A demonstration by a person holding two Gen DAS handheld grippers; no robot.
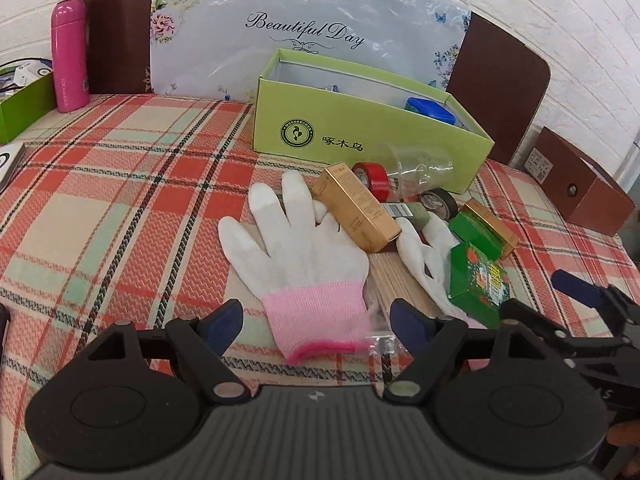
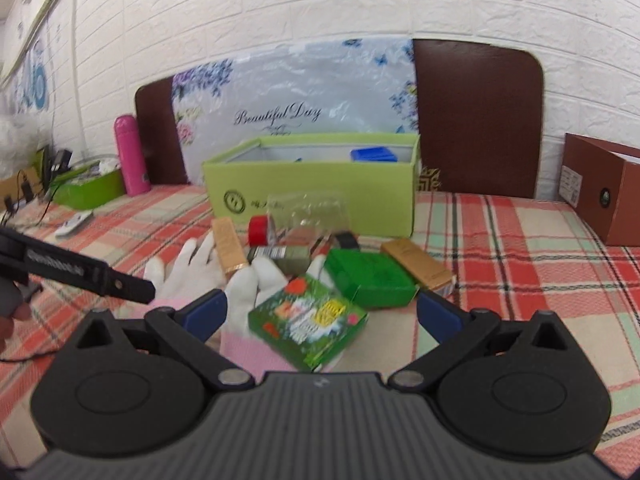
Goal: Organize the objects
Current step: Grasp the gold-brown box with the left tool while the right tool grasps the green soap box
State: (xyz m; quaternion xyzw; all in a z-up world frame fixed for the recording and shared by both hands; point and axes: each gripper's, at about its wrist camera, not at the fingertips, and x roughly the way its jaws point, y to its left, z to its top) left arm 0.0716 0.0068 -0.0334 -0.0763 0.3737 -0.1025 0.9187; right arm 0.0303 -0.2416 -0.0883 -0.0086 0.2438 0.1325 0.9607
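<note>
My bench, under its plaid cloth (image 1: 120,184), carries a green box (image 1: 360,136), white gloves (image 1: 304,256), tape rolls (image 1: 372,178), small cartons (image 1: 354,210) and a pink flask (image 1: 70,56).

Bright even light, fisheye-bent edges, soft motion blur across right wrist view.

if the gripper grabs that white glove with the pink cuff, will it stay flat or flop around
The white glove will probably flop: it is thin knit fabric lying limp. Lifting it may also tip the gold box resting across its fingers.

right gripper (image 2: 322,314): jaws wide, nothing gripped
printed green carton (image 2: 307,325): between the fingers, on a white glove (image 2: 256,284)
lime box (image 2: 316,186): behind the pile
</note>
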